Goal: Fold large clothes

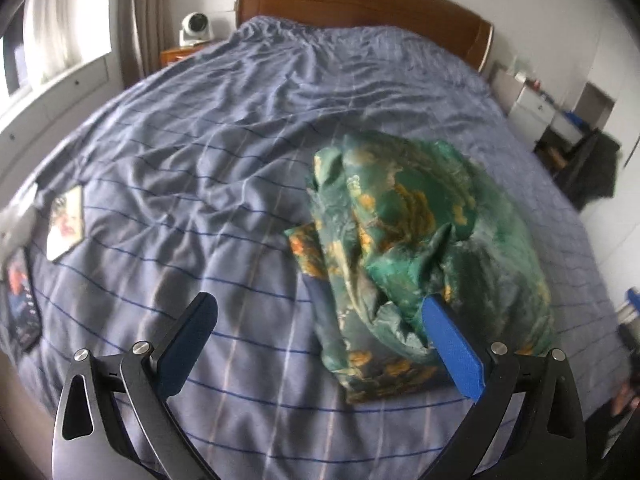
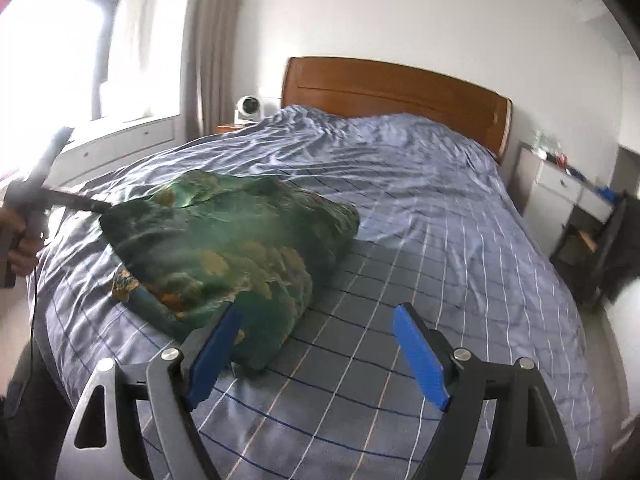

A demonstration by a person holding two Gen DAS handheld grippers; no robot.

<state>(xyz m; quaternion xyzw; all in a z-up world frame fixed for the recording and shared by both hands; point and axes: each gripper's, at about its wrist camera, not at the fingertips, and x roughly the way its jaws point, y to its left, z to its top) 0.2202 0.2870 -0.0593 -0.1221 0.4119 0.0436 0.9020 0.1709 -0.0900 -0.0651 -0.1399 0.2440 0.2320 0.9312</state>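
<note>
A green garment with orange floral print (image 1: 416, 248) lies in a crumpled heap on the blue checked bed sheet (image 1: 192, 168). My left gripper (image 1: 320, 308) is open above the sheet; its right finger (image 1: 452, 344) is against the heap's near edge, its left finger over bare sheet. In the right wrist view the heap (image 2: 228, 240) lies left of centre. My right gripper (image 2: 320, 324) is open, its left finger (image 2: 216, 344) at the heap's near corner, its right finger over bare sheet (image 2: 440, 240). The left gripper's handle and the hand holding it (image 2: 28, 216) show at the far left.
A wooden headboard (image 1: 360, 4) bounds the far end of the bed. A white fan (image 1: 194, 26) stands on a nightstand at the far left. Two printed cards or books (image 1: 64, 224) lie at the bed's left edge. White drawers (image 2: 560, 188) and a dark chair stand right of the bed.
</note>
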